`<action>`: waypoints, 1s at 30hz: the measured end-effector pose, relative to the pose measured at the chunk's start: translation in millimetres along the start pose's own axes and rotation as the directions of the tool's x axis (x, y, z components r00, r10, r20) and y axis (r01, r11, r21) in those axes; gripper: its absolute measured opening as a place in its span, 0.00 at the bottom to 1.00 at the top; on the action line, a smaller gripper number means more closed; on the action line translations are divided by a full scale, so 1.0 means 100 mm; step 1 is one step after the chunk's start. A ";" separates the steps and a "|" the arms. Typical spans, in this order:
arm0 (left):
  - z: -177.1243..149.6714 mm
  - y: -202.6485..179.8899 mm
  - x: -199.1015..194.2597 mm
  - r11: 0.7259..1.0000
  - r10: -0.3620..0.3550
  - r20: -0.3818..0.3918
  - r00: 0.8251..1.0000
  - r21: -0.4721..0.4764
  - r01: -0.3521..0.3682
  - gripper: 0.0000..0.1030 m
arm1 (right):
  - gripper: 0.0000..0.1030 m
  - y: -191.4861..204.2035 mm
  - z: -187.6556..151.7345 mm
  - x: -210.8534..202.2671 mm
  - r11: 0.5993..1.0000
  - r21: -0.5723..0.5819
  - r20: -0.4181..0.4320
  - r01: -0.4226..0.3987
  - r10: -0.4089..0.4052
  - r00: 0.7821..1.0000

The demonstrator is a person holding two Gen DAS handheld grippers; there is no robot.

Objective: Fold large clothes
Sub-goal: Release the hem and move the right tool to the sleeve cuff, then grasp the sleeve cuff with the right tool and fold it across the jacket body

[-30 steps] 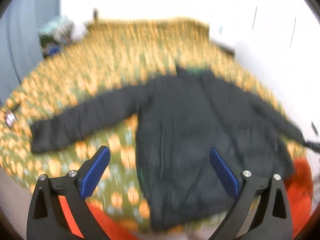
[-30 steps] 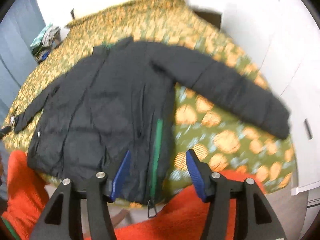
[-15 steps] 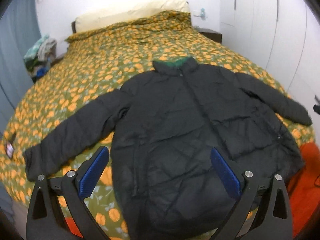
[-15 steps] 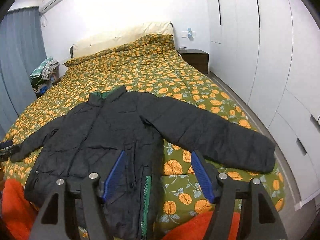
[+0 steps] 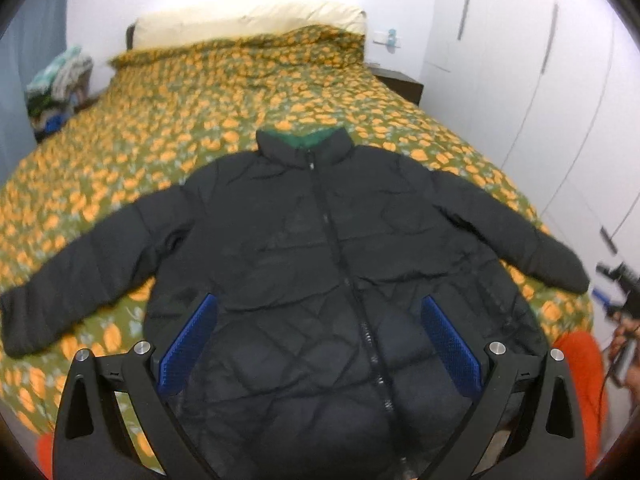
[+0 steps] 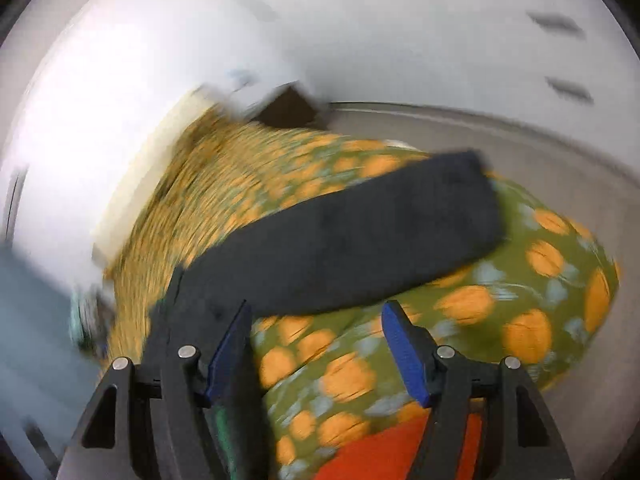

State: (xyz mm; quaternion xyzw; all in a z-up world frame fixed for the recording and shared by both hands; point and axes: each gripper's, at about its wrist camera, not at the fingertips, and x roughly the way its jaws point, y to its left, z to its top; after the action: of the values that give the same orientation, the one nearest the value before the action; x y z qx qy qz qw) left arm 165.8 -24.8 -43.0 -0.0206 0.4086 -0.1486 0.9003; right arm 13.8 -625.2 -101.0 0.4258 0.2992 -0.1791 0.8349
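A black puffer jacket point(image 5: 320, 248) with a green collar lining lies flat and zipped on the bed, both sleeves spread out. My left gripper point(image 5: 318, 340) is open and empty above the jacket's lower front. My right gripper point(image 6: 316, 344) is open and empty, over the bedspread just below the jacket's right sleeve point(image 6: 352, 240); this view is motion-blurred. The right gripper also shows in the left wrist view at the far right edge point(image 5: 618, 292).
The bed has an orange-and-green floral bedspread point(image 5: 200, 120) and cream pillows point(image 5: 248, 20). White wardrobe doors point(image 5: 560, 80) stand on the right. A dark nightstand point(image 5: 396, 80) sits by the bed head. A clothes pile point(image 5: 60, 80) is at the left. Orange fabric point(image 6: 384, 452) lies near the front edge.
The left gripper has swung so the jacket is centred under it. The right gripper has swung sharply right and rolled, now over the right sleeve. Both stayed open.
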 end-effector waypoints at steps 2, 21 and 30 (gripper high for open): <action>0.00 0.03 0.05 1.000 0.000 -0.013 1.000 -0.025 0.000 0.98 | 0.68 -0.35 0.11 0.13 0.991 0.130 -0.009 0.013 -0.011 1.000; -0.32 0.28 0.28 0.992 0.111 -0.096 0.989 -0.050 -0.116 0.98 | 0.12 0.35 0.67 0.63 1.000 -0.001 0.109 0.017 -0.017 0.994; -0.32 0.67 0.19 0.976 0.120 -0.073 0.990 -0.171 -0.131 0.98 | 0.12 3.23 -0.23 0.72 0.765 -0.561 -0.069 -0.316 0.337 0.939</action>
State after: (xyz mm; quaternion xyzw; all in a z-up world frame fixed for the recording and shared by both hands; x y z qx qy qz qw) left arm 170.6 36.9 -88.6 -0.0692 0.4484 -0.0553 0.8894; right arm 239.1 -424.3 36.1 0.2022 0.2452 0.0575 0.9464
